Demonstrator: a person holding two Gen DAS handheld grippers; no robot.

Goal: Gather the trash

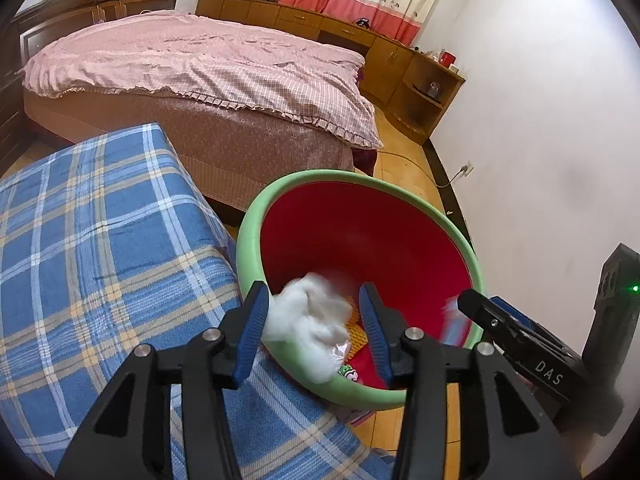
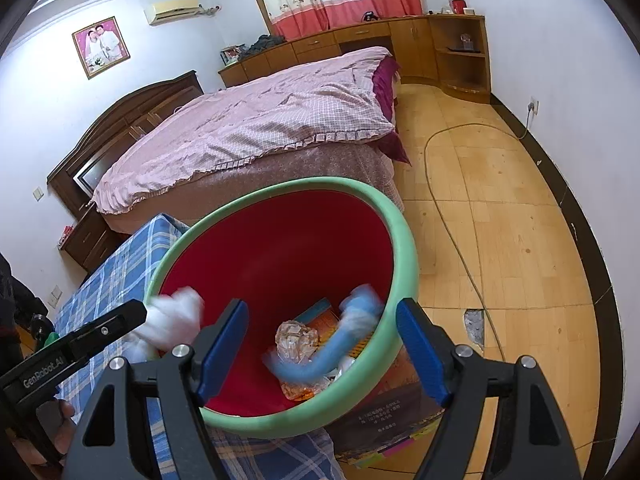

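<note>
A bin with a green rim and red inside stands beside a blue plaid cloth. My left gripper hangs over its near edge, jaws apart. A blurred white tissue wad lies loose between them, clear of the right pad. My right gripper stands open over the bin, with a blurred blue-and-white wrapper in the air below it. A crumpled clear wrapper and orange packaging lie in the bin.
A bed with a pink cover fills the room behind the bin. Wooden cabinets line the far wall. A cable runs over the wood floor, which has a small hole. A printed flat box lies under the bin.
</note>
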